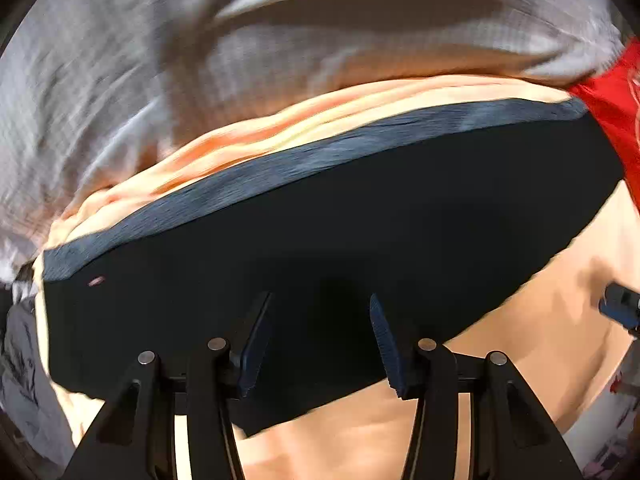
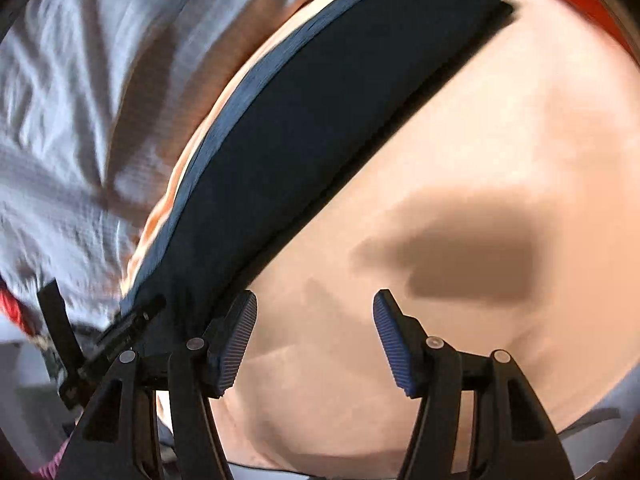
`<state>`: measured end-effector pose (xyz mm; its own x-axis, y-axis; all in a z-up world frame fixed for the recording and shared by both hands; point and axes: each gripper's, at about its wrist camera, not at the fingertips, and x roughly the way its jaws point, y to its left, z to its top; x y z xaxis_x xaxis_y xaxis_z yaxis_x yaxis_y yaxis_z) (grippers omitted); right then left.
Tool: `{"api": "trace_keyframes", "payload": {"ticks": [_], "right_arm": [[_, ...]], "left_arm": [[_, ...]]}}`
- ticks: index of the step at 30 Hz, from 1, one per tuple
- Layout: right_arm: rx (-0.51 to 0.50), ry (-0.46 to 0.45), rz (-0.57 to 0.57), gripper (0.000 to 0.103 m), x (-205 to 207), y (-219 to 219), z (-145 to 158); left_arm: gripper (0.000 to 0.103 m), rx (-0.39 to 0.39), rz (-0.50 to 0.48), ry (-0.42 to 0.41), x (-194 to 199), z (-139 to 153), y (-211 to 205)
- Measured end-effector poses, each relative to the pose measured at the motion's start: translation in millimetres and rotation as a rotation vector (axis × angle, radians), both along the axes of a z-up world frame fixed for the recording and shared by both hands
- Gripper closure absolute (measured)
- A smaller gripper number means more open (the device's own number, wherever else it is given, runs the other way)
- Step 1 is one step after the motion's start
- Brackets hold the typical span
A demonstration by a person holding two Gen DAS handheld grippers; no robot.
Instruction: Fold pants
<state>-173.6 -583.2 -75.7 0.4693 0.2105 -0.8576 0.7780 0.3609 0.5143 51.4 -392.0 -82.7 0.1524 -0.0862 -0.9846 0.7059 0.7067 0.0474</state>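
Observation:
The dark navy pants (image 1: 340, 216) lie folded flat on a peach sheet (image 1: 540, 328), with a ribbed lighter blue band along their far edge. My left gripper (image 1: 320, 340) is open and empty, its blue-padded fingers just over the pants' near edge. In the right wrist view the pants (image 2: 312, 128) run diagonally from lower left to upper right. My right gripper (image 2: 316, 340) is open and empty over the bare peach sheet (image 2: 480, 160), just right of the pants' near end. The other gripper shows at the left edge there (image 2: 112, 340).
A crumpled light grey cloth (image 1: 120, 80) lies beyond the pants, also in the right wrist view (image 2: 80, 120). A red cloth (image 1: 612, 112) lies at the far right. A gripper's shadow (image 2: 472, 256) falls on the sheet.

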Motion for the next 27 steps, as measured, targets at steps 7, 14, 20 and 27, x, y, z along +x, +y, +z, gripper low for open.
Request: {"api": "trace_keyframes", "payload": {"ticks": [7, 14, 20, 27], "right_arm": [[-0.119, -0.039, -0.158, 0.038, -28.9, -86.0, 18.8], [-0.224, -0.027, -0.133, 0.038, -7.8, -158.0, 12.5], [-0.252, -0.019, -0.129, 0.040, -15.7, -184.6, 3.8], [-0.163, -0.089, -0.204, 0.038, -37.9, -187.4, 15.8]], "left_arm": [[0.052, -0.009, -0.023, 0.004, -29.0, -6.3, -72.7], [0.052, 0.013, 0.030, 0.015, -35.1, -19.2, -105.5], [0.052, 0.033, 0.055, 0.018, -43.4, -19.9, -135.8], [0.052, 0.018, 0.076, -0.004, -39.6, -10.0, -169.3]]}}
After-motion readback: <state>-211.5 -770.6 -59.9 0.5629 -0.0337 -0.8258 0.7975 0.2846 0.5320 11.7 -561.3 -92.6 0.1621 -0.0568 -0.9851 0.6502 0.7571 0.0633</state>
